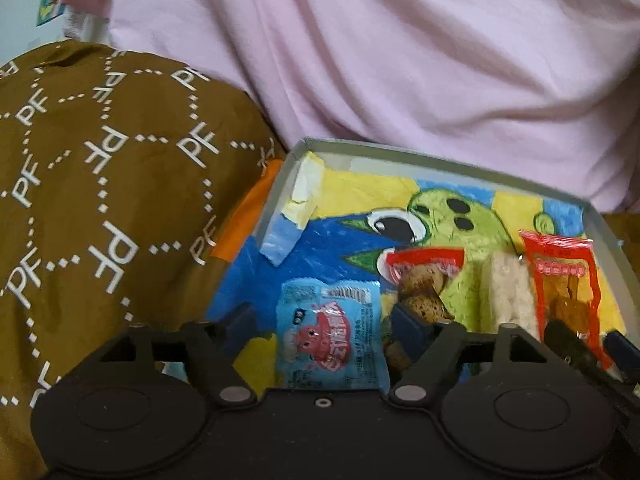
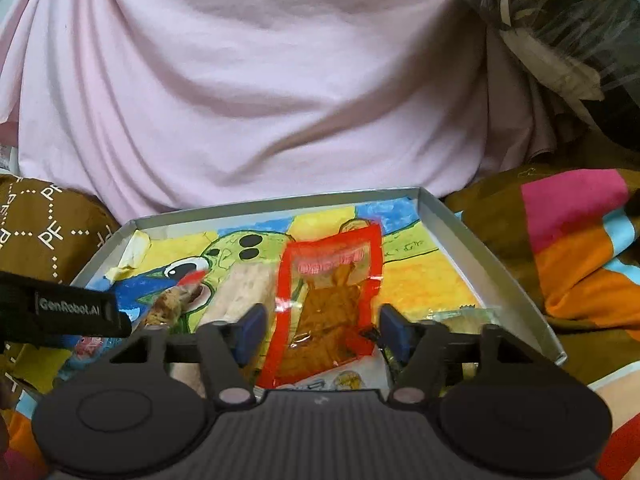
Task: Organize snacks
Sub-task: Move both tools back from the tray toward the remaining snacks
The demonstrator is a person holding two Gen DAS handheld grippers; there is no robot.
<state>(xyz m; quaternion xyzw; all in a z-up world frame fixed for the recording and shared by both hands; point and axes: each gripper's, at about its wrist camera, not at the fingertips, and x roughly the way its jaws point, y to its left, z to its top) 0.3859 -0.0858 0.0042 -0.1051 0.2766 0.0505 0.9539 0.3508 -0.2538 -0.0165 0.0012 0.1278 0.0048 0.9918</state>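
gripping state, left gripper (image 1: 326, 320): jaws spread wide and released; the blue snack packet (image 1: 332, 340) lies between the fingers with a gap on each side, not pinched.
gripping state, right gripper (image 2: 322, 330): jaws spread wide and released; the red snack packet (image 2: 326, 308) lies between the fingers, and no pad presses on it.
between the two packets: a brown cookie pack (image 1: 424, 292) and a pale wafer pack (image 1: 508, 292) lie side by side, the wafer pack just beside the red packet.
right of the red packet: a clear pale-green wrapper (image 2: 460, 316) lies near the tray's right wall.
tray (image 2: 452, 224): shallow grey box, its floor lined with a bright cartoon drawing; all the snacks lie inside it.
around the tray: brown patterned fabric (image 1: 100, 180) on the left, a multicoloured blanket (image 2: 568, 248) on the right.
behind the tray: a pink cloth (image 1: 400, 60) bulges, touching the far rim.
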